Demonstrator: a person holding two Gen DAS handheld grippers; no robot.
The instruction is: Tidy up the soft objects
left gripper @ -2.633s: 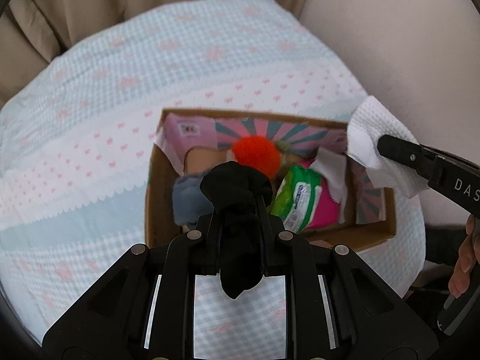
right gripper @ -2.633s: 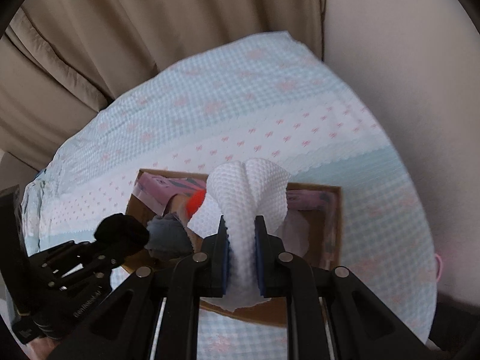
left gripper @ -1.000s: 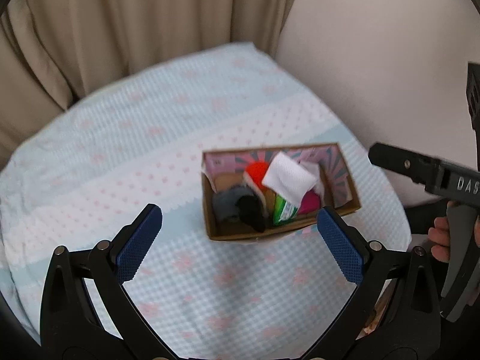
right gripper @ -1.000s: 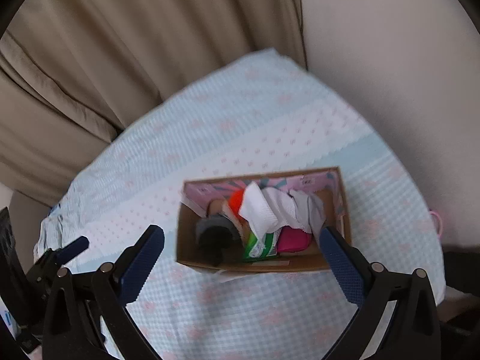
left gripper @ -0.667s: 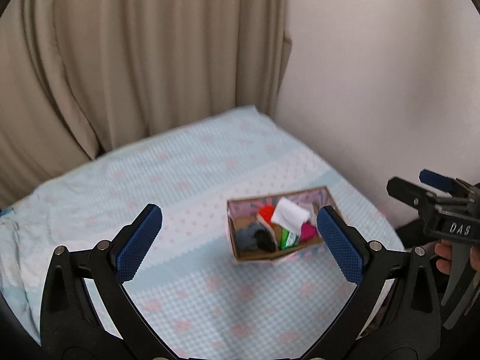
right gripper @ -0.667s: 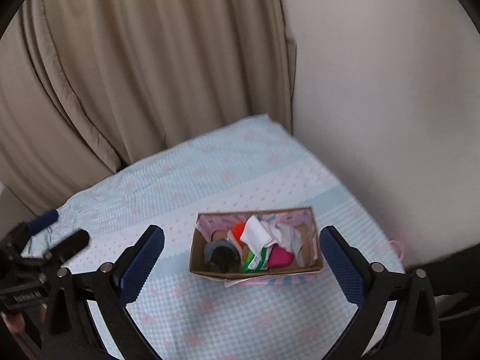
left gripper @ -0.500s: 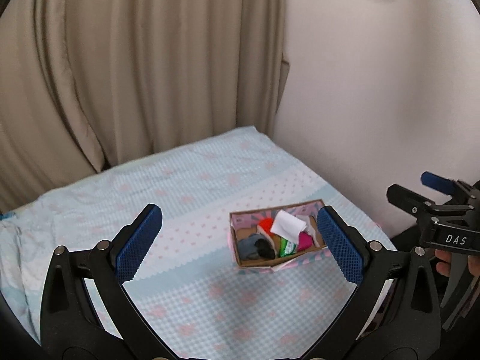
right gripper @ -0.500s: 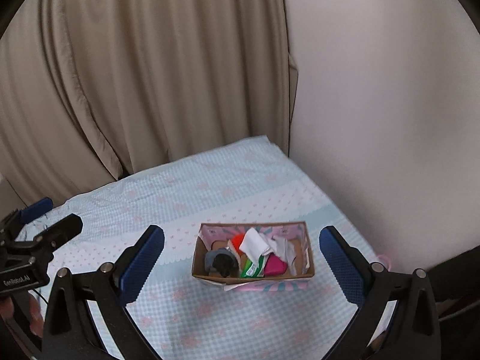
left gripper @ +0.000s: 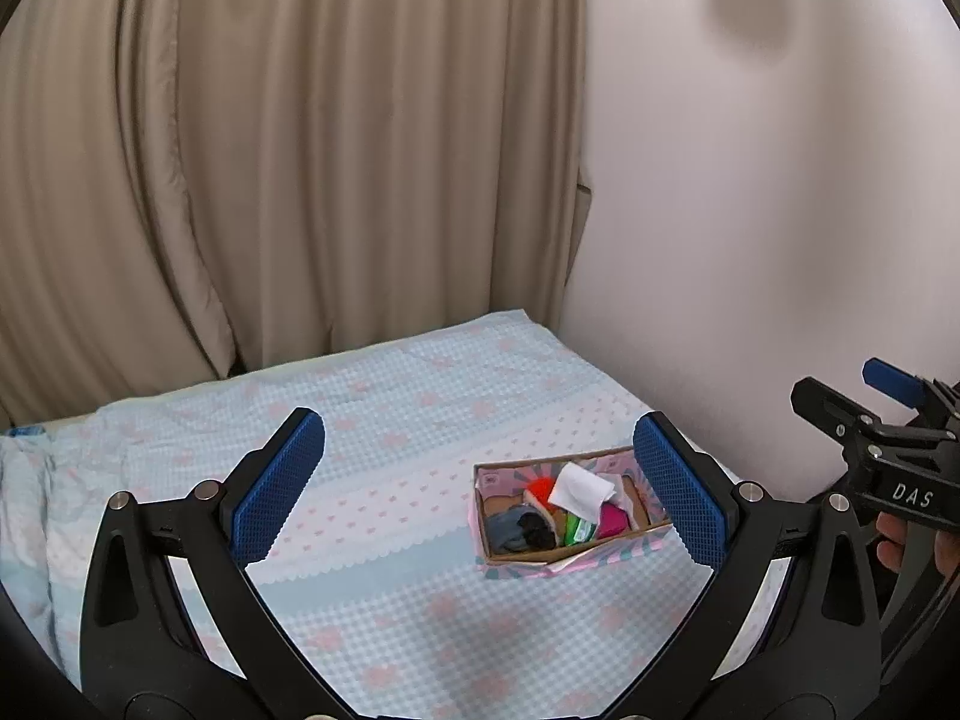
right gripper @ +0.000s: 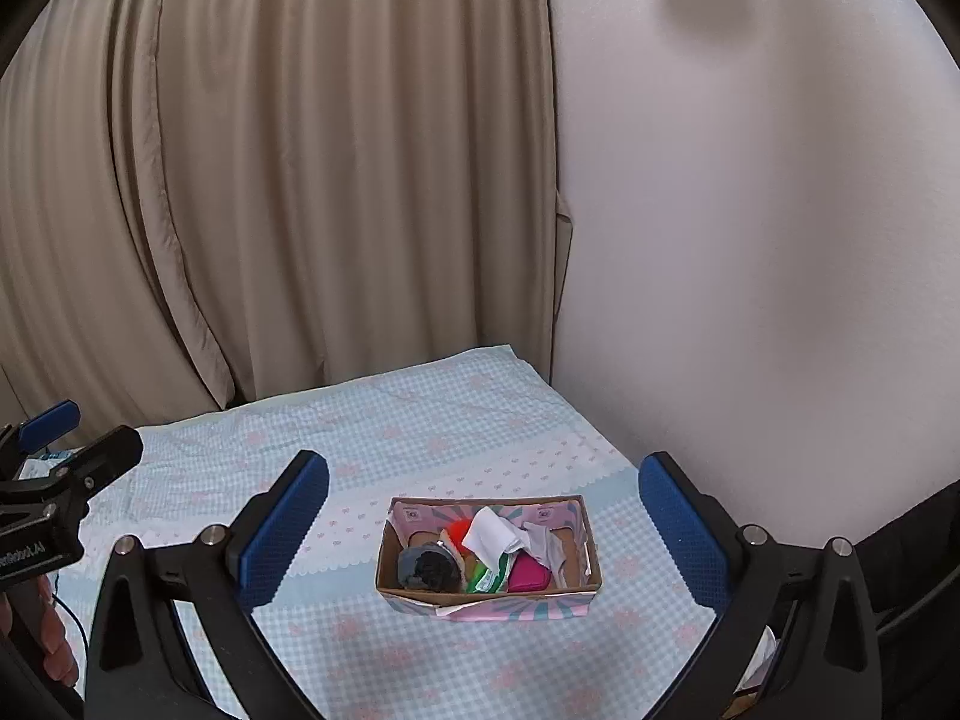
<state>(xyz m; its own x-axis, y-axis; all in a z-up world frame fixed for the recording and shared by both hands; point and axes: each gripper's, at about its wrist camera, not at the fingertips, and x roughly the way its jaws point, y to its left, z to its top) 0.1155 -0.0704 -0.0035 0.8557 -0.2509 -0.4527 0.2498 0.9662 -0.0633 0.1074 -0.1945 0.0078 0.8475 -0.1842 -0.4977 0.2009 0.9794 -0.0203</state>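
A small cardboard box point(left gripper: 606, 549) point(right gripper: 480, 595) with pink patterned sides sits on the bed, well below and ahead of both grippers. Inside lie a black sock point(left gripper: 536, 529) point(right gripper: 437, 567) beside a grey cloth, an orange pompom point(left gripper: 538, 487), a white cloth point(left gripper: 577, 489) point(right gripper: 492, 535), a green packet point(right gripper: 489, 580) and a magenta item point(right gripper: 531, 577). My left gripper point(left gripper: 479, 489) is open and holds nothing. My right gripper point(right gripper: 489, 528) is likewise open with nothing in it. Each gripper also shows at the other view's edge, with a hand on its handle.
The bed's light blue checked sheet point(left gripper: 384, 408) point(right gripper: 372, 438) with pink motifs spreads around the box. Beige curtains point(left gripper: 270, 150) hang behind it and a pale wall point(right gripper: 750, 210) runs along its right side. A dark object point(right gripper: 900, 516) lies at the bed's right edge.
The black sock and the white cloth were let go into the box. Both grippers opened and pulled back and up, so the box now looks small and far.
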